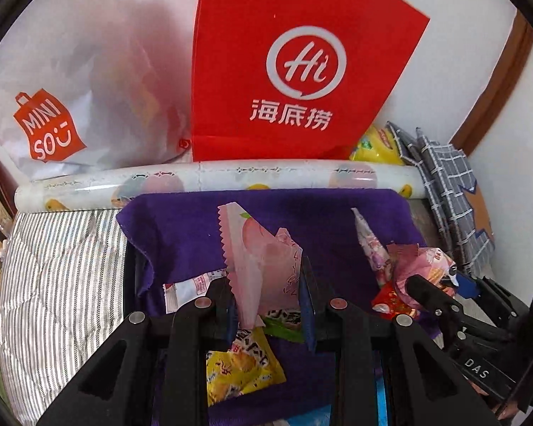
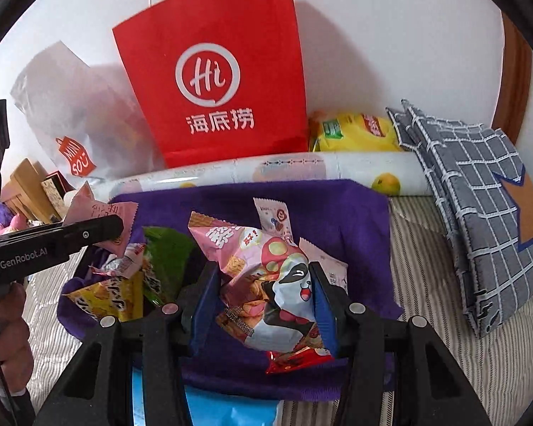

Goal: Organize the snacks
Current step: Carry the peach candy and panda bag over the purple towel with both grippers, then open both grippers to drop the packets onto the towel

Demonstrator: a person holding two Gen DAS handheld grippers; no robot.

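My left gripper (image 1: 268, 301) is shut on two thin pink packets (image 1: 259, 259), one with a peach print, held upright over a box lined with purple cloth (image 1: 181, 234). Below them a yellow snack bag (image 1: 241, 365) lies in the box. My right gripper (image 2: 266, 301) is shut on a crumpled pink snack bag with a raccoon picture (image 2: 266, 284), also above the purple box (image 2: 337, 206). A red packet (image 2: 295, 358) and a small white packet (image 2: 273, 216) lie under and behind it. Green (image 2: 167, 248) and yellow (image 2: 106, 298) snacks fill the box's left side. The left gripper (image 2: 119, 229) shows at the left.
A red paper bag (image 1: 284, 71) and a white Miniso bag (image 1: 71, 88) stand against the wall behind a patterned paper roll (image 1: 231, 174). A yellow chip bag (image 2: 355, 131) and grey checked cloth (image 2: 479, 195) lie at the right. Striped bedding (image 1: 53, 284) surrounds the box. A hand (image 2: 10, 337) holds the left gripper.
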